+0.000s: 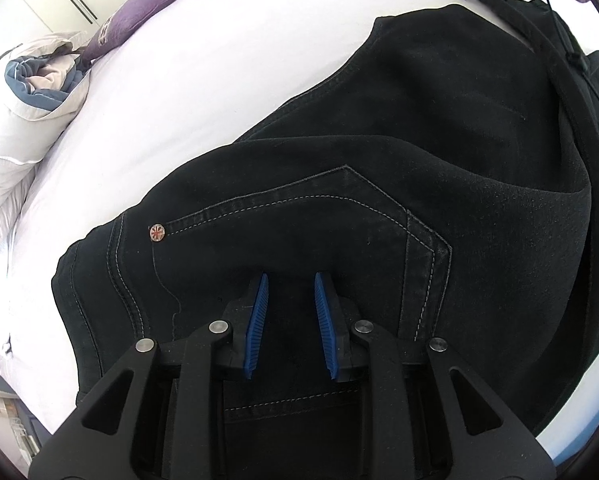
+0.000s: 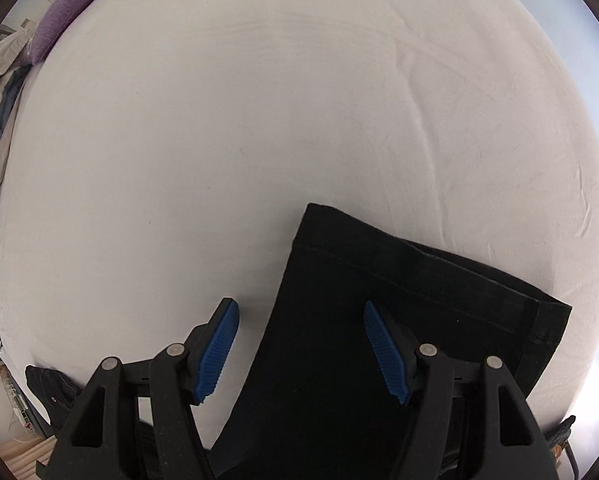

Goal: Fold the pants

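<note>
1 pair of black pants (image 1: 379, 160), 2 tools, 1 purple pillow (image 1: 139, 12), 1 bed (image 2: 259, 100).

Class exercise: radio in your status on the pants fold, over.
Left tool narrow over the waist, gripping nothing. Right tool open above the hem. Black pants flat on the white sheet. Nothing in the way.

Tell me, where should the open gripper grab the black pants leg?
Probably the hem corner of the pants, coming straight down from above. The leg lies flat on the white sheet, and its edge already runs between the right gripper's open jaws, so one finger could slip underneath.
</note>
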Tool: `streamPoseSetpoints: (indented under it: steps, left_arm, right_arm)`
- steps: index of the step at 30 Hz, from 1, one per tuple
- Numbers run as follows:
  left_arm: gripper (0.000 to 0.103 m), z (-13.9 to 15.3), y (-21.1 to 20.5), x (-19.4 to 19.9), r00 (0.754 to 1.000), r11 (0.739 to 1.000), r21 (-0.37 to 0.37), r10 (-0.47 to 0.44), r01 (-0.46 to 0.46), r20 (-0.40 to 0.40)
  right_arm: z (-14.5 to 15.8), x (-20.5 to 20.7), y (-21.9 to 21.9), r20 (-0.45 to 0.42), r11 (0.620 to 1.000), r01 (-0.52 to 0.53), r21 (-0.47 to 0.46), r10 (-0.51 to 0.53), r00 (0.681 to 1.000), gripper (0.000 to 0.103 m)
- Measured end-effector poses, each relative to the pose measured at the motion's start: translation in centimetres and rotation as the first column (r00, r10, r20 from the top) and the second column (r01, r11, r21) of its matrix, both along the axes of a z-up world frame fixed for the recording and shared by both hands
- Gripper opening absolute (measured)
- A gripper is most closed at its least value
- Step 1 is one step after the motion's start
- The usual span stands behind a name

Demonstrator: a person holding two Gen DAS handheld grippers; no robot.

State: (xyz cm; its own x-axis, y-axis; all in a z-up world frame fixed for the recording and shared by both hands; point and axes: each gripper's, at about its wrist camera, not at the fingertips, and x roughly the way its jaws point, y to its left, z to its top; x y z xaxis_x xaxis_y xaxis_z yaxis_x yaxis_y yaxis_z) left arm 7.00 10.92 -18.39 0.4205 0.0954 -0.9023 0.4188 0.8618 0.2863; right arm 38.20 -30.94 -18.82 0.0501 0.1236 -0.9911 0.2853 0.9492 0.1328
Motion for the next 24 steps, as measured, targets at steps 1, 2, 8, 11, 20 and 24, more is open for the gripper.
streamPoseSetpoints:
  steps: [1,2,8,11,20,24]
  left_arm:
    - [0.022,0.0,1.1,0.1,1.0,1.0,0.002,-0.002,0.002,0.003]
    - [0.022,0.0,1.0,0.0,1.0,1.0,0.007,-0.005,0.005,0.006]
    - [0.022,-0.1,0.4,-0.6,1.0,1.0,0.014,-0.001,0.0,0.017]
    - [0.022,-0.2,0.2,-0.5,1.0,1.0,0.015,0.005,-0.005,0.016]
    - [0.022,0.3,1.0,0.2,0.998,0.997,-0.038,0.064,-0.064,-0.008]
    - [0.022,0.5,1.2,0.4,0.996,0.995,-0.051,0.088,-0.088,-0.015]
  right_arm:
    - [0.0,0.0,0.0,0.008,1.0,0.001,-0.007,-0.001,1.0,0.067]
    - [0.1,0.0,-0.1,0.026,1.0,0.002,-0.011,-0.002,1.0,0.059]
    - [1.7,-1.3,-2.2,0.11,0.999,0.003,0.052,-0.008,0.994,0.005]
    - [3.8,-3.7,-4.3,0.206,0.994,0.011,0.11,-0.034,0.978,0.004]
    - [16.8,-18.9,-9.1,0.614,0.984,0.021,0.178,-0.128,0.779,0.004]
    - [18.4,-29.1,-11.9,0.727,0.966,0.08,0.245,-0.238,0.644,0.004]
